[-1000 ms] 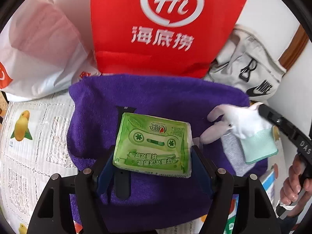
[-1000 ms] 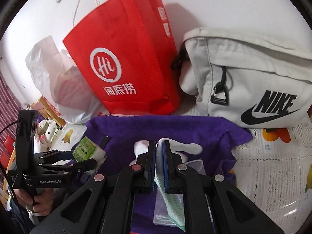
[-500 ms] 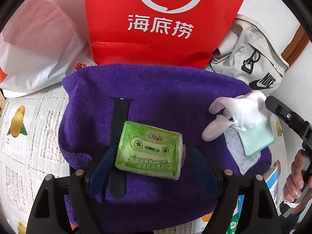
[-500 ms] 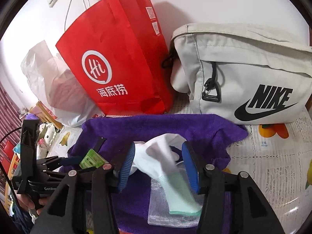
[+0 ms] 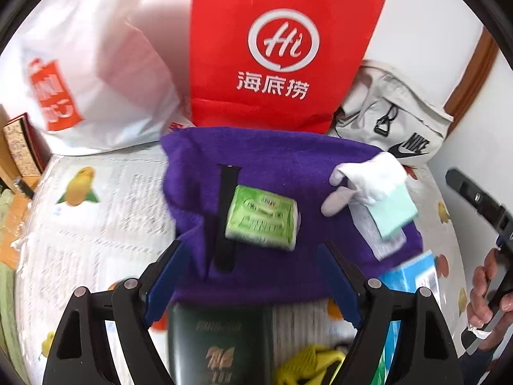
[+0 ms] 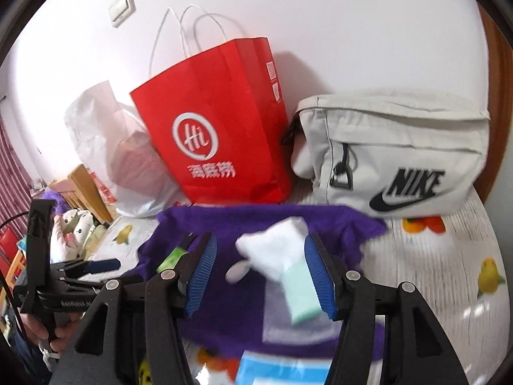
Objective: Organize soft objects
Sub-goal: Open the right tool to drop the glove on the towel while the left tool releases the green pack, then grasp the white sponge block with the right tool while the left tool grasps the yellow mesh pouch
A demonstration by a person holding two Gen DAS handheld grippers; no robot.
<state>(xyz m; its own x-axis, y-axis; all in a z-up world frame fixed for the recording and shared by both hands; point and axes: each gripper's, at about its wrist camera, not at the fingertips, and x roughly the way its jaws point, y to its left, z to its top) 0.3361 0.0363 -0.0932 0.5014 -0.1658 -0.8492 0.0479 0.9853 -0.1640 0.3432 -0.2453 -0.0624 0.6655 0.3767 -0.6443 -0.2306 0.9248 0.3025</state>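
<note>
1. Left wrist view: the left hand-held gripper (image 5: 253, 276) stands spread wide, pinching nothing. On the purple towel (image 5: 279, 163), the landmark here, lies a green tissue pack (image 5: 261, 221) at its middle, beside a black strap (image 5: 226, 215). A white sock with a mint cuff (image 5: 376, 189) lies at the towel's right edge. A red paper bag (image 5: 282, 48) stands behind the towel.
2. Right wrist view: the right hand-held gripper (image 6: 261, 277) is opening, its blue pads clear of the sock (image 6: 282, 253), which lies on the towel (image 6: 231, 301) between them. A beige bag (image 6: 394, 157) sits behind the towel's right corner on the worktop (image 6: 449, 256).
</note>
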